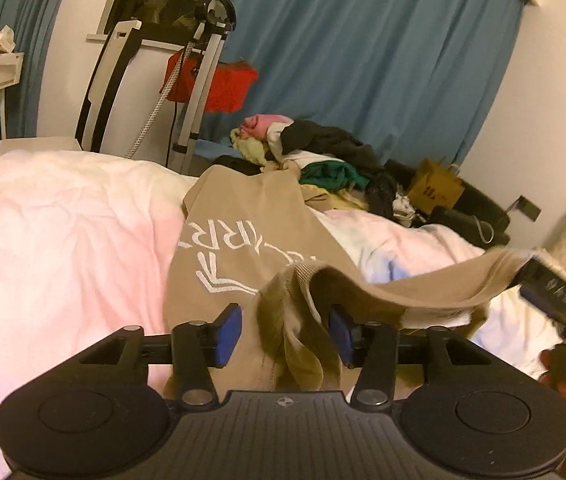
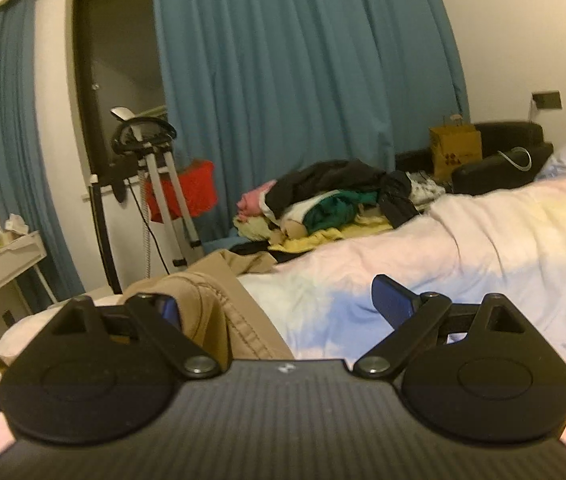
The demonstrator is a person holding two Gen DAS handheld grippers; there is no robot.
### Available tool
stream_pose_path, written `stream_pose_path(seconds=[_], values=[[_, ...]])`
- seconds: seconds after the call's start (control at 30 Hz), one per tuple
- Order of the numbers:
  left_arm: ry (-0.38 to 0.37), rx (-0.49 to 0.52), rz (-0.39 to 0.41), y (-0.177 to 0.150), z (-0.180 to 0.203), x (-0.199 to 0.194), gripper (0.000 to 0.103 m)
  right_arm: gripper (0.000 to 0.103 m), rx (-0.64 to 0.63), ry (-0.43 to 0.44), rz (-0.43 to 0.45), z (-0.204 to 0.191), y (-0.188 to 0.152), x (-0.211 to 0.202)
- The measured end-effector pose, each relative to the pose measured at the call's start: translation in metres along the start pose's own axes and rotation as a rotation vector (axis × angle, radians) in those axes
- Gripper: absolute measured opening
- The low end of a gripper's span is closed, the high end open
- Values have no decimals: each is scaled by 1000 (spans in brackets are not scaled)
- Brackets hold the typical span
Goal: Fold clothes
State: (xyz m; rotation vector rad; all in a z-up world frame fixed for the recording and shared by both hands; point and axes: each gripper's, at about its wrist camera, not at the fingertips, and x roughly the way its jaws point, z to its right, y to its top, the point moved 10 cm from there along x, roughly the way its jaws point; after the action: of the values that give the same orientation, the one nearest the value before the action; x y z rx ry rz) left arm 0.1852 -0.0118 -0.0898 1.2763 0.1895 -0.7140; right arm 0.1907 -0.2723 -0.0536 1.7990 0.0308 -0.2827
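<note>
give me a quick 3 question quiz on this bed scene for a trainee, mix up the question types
1. True or false: the tan shirt carries white printed lettering.
2. Multiple choice: the pile of clothes lies on A) the white shelf, B) the far part of the bed, C) the brown paper bag.
3. Short answer: what stands between the open pads of the left gripper?

Key
1. True.
2. B.
3. A bunched part of the tan shirt, around its ribbed collar; the pads do not press on it.
</note>
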Motion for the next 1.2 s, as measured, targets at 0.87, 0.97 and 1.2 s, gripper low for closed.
stream_pose_path(seconds=[0.87,0.97,1.2], values=[[205,-121,9,-21,-17,0,74,93,-91,-33,154,-15,14,-43],[216,-133,27,-25,-16,5,78,93,-135,-74,158,-12,11,-42],[449,-15,37,-38,-31,-18,81,93,-267,-230,10,11,-27,-14]])
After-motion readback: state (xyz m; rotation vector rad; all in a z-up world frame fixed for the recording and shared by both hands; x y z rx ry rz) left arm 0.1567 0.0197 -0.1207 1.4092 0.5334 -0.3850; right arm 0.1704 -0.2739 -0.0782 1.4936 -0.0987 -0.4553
